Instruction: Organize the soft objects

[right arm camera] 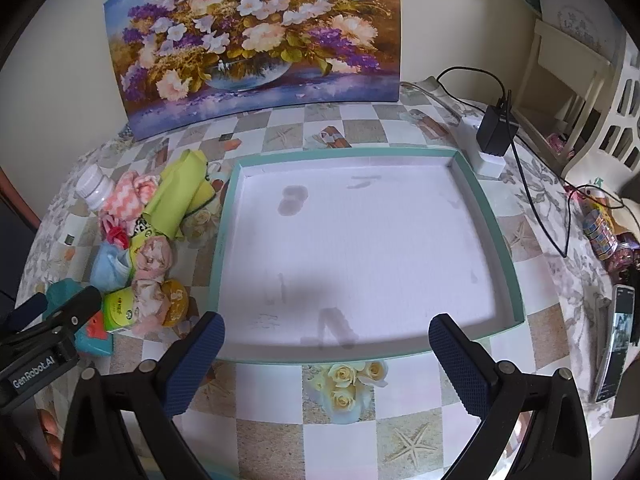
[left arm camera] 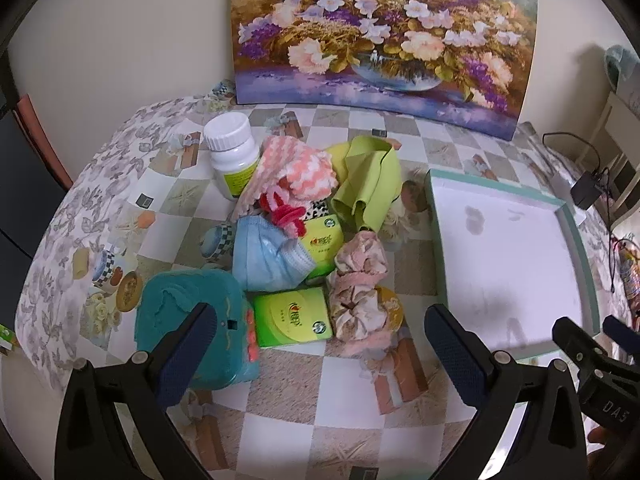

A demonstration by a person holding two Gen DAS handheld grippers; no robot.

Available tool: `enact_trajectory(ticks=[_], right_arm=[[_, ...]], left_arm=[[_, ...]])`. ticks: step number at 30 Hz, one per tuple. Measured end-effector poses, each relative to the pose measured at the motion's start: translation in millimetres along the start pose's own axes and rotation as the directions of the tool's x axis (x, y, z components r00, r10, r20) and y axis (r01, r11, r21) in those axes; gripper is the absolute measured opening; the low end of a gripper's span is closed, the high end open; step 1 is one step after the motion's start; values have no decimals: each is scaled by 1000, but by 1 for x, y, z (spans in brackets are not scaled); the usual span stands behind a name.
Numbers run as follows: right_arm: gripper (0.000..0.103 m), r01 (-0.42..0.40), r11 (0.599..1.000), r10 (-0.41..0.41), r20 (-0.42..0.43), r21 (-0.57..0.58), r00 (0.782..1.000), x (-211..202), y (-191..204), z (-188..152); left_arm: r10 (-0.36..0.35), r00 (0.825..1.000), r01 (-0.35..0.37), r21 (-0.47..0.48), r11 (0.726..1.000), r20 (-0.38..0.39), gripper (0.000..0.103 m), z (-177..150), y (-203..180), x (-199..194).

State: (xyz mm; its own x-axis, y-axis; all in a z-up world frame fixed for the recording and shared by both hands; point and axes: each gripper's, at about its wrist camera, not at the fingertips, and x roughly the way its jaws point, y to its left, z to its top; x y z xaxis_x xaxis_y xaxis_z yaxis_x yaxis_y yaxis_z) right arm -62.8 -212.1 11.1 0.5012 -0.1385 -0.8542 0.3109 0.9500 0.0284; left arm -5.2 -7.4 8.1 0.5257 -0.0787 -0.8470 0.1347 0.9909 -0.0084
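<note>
A heap of soft things lies on the patterned tablecloth: a pink-and-white knitted cloth (left arm camera: 298,170), a lime green cloth (left arm camera: 370,180), a blue face mask (left arm camera: 268,258), a red fuzzy tie (left arm camera: 286,212), a floral pink scrunchie (left arm camera: 360,284) and a teal plush piece (left arm camera: 192,312). Two green tissue packs (left arm camera: 294,316) lie among them. My left gripper (left arm camera: 320,344) hangs open just in front of the heap, holding nothing. My right gripper (right arm camera: 326,356) is open over the near rim of a shallow teal-edged white tray (right arm camera: 496,232), which holds nothing. The same heap (right arm camera: 152,232) shows left of the tray.
A white pill bottle (left arm camera: 232,152) stands behind the heap. A flower painting (left arm camera: 384,36) leans on the wall. At the right are a black charger with cable (right arm camera: 496,130), a phone (right arm camera: 616,340), some jars (right arm camera: 600,232) and a white chair (right arm camera: 580,80).
</note>
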Motion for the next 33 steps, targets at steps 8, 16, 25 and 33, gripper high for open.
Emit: enact_trajectory(ticks=[8, 16, 25, 33], right_arm=[[103, -6, 1000, 6, 23, 3, 1000, -3, -1, 0], [103, -8, 1000, 8, 27, 27, 1000, -2, -5, 0], [103, 3, 999, -4, 25, 35, 1000, -1, -7, -1], [103, 5, 999, -5, 24, 35, 1000, 0, -7, -1]], left_arm=[[0, 999, 0, 6, 1000, 36, 103, 0, -4, -2], [-4, 1000, 3, 18, 1000, 27, 103, -2, -8, 0], [8, 1000, -8, 16, 1000, 27, 103, -1, -7, 1], [2, 1000, -2, 35, 999, -7, 103, -1, -10, 3]])
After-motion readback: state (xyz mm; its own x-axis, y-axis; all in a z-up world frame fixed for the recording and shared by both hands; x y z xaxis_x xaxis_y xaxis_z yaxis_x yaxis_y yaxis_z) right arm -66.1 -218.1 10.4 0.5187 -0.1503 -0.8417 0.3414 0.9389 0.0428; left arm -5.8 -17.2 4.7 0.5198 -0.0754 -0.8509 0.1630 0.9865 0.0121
